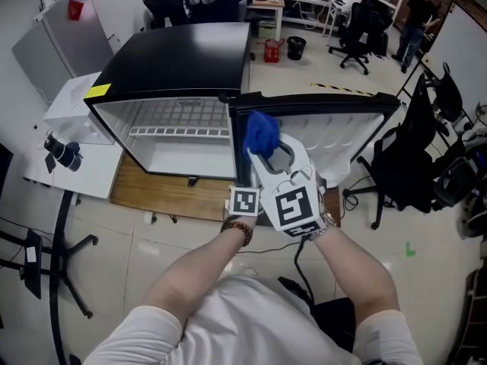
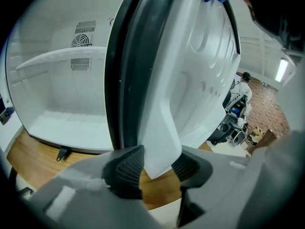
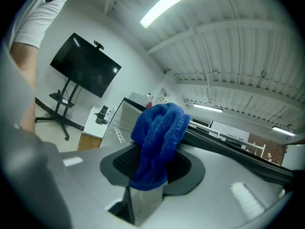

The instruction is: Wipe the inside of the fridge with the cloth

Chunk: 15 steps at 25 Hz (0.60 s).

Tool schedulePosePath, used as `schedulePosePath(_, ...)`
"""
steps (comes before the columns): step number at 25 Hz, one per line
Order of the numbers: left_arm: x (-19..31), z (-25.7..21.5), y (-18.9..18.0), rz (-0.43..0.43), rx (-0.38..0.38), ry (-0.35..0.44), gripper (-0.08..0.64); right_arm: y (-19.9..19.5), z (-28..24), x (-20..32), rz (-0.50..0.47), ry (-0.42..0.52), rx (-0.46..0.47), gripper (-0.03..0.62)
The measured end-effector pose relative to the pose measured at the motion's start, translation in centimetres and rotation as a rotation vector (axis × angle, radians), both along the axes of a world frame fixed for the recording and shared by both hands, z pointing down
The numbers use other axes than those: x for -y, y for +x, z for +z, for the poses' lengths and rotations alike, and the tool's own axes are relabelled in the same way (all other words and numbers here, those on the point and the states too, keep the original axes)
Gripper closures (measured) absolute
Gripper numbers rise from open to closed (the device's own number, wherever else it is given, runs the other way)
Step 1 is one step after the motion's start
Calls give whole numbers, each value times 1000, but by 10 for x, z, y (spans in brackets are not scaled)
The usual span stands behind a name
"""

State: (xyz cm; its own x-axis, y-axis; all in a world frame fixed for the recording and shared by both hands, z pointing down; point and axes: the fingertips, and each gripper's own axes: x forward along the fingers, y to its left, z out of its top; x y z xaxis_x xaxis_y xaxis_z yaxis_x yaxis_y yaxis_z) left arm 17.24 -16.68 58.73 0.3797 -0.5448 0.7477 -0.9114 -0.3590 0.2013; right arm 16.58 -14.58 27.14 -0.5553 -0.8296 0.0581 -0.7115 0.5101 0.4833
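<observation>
Far as I could judge, nothing inside had been wiped yet. The fridge (image 1: 183, 59) sat on a wooden board (image 1: 152, 192), and its door (image 1: 342, 135) was swung open, out at about 2 o'clock from the cavity.

The left gripper (image 2: 155, 168) had its jaws fairly wide. The bottom corner of the door's white liner was between them, and it looked pinched by both pads (image 2: 126, 168). The right gripper (image 3: 152, 163) was clamped on the blue cloth (image 3: 159, 137), which stood bunched up out of the jaws. In the head view the cloth was just in front of the door's inner face, not in the cavity, at roughly 3 o'clock from the wire shelf (image 1: 179, 120).

My take on doing this bit well:
- **Left hand:** it only had to pin the door open, so a light hold would've been plenty. Yanking on a fridge that small could drag it across the board.
- **Getting the cloth in:** it needed to travel toward 9 or 10 o'clock, round the black gasket edge and into the box.
- **Wiping:** only a fold looked pinched, so I'd have pressed the loose bunch flat on the walls rather than poking with the jaw tips.
- **Order:** I'd have worked top down, above the shelf and then under it, going slow near the rack so the knit didn't snag.
</observation>
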Motion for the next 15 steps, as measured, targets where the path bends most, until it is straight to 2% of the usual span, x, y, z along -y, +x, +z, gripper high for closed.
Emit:
schedulePosePath(8, 0, -4, 1, 41, 8, 40, 393, -4, -2, 2, 18, 2, -4, 462)
schedulePosePath(15, -6, -3, 3, 72, -14, 52, 403, 11, 1, 4, 60, -27, 29, 466)
